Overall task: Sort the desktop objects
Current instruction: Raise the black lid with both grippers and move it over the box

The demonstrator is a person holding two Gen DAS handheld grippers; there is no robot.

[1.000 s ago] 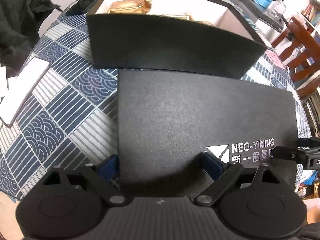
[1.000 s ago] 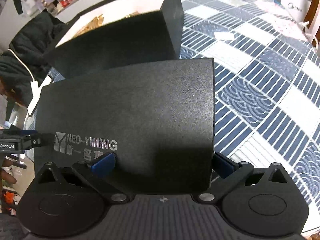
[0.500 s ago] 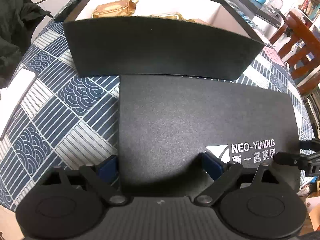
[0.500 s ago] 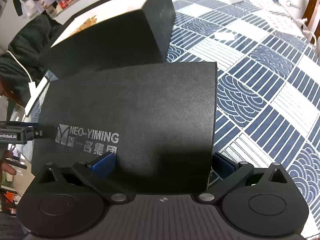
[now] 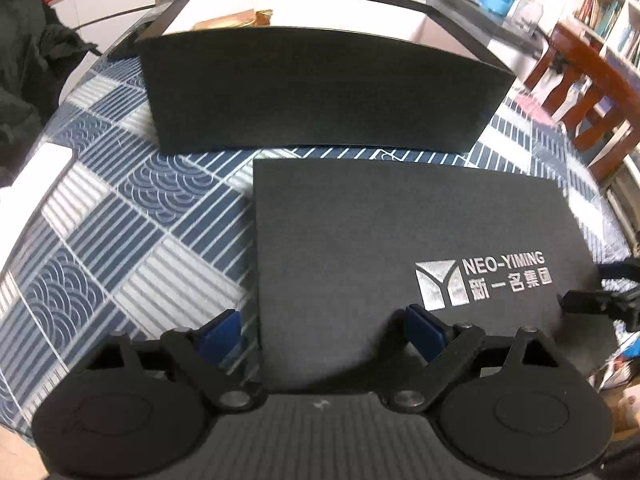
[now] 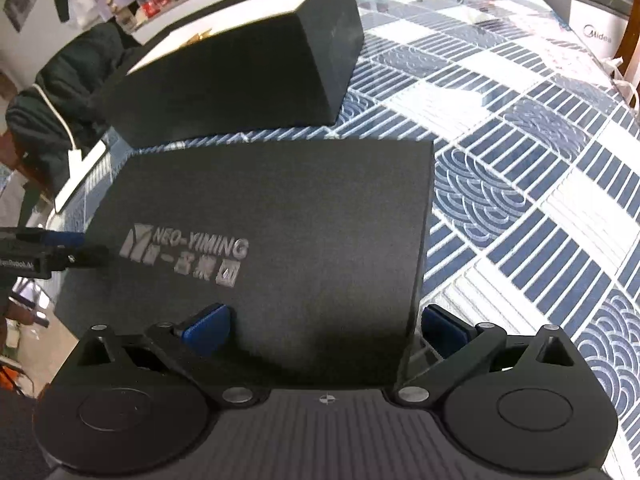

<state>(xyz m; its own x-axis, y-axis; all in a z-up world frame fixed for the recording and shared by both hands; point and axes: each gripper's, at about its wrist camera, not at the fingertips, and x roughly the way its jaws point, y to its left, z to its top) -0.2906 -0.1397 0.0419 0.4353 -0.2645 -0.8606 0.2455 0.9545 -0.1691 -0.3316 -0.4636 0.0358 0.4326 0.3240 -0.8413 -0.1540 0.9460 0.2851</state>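
A flat black lid [image 5: 400,240] with a silver NEO-YIMING logo sits low over the patterned tablecloth, just in front of an open black box [image 5: 320,92] that holds gold packets [image 5: 236,20]. My left gripper [image 5: 322,332] is open and straddles the lid's near left corner. One blue pad [image 5: 222,334] stands a little outside the left edge and the other is over the top. My right gripper [image 6: 324,326] is open at the near right corner of the lid [image 6: 280,208], with one pad [image 6: 442,330] just off the right edge. I cannot tell if the lid rests on the table.
A white flat device [image 5: 36,172] lies at the table's left edge beside a dark jacket [image 5: 24,80]. A wooden chair [image 5: 580,80] stands at the right. Blue-and-white tablecloth [image 6: 520,160] stretches right of the lid. Clutter lines the far side behind the box.
Both grippers and the lid have drawn back from the box, so a strip of cloth now shows between them. A small gap has appeared between the left pad and the lid's left edge.
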